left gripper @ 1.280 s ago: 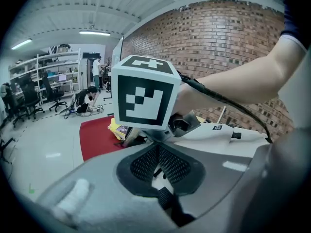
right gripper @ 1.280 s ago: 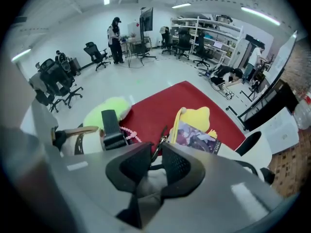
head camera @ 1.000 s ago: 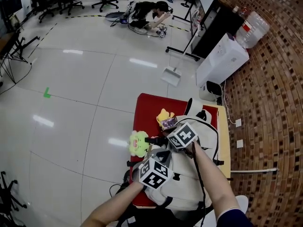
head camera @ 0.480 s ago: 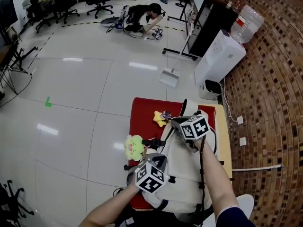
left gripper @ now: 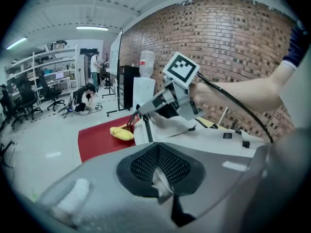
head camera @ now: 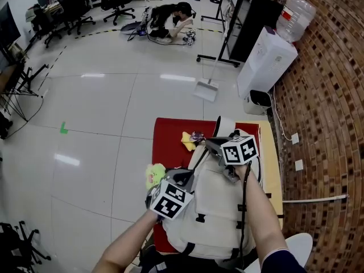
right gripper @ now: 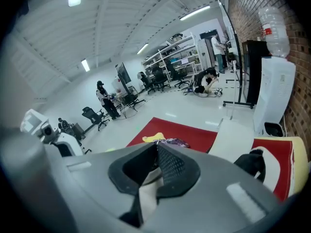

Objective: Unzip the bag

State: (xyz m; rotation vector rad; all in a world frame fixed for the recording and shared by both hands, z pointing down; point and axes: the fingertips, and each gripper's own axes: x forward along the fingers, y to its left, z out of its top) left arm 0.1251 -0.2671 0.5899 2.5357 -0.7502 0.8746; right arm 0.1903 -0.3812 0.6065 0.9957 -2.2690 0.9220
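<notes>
While a green toy [head camera: 152,175] lay at the left edge of the bench [head camera: 271,169], the left gripper [left gripper: 159,181] beside it had its fingers [left gripper: 141,165] pinched tight on a fold of white fabric from the bag [head camera: 219,209], at its near left side. That bag lay flat on a red cloth [head camera: 170,138], reaching from the bench's near edge towards its far edge. Near the far edge, the right gripper [right gripper: 151,176] held a pale strip [right gripper: 147,191] between almost-closed fingers [right gripper: 172,166]; I judged it to be the zip pull.

The step in hand looked like the unzipping itself, one side anchored and the other drawing. Next, the pull would need leading along the zip's curve while the left grip kept the fabric taut.

No brand or label was legible; only the square markers on the cubes [head camera: 242,149] showed.
</notes>
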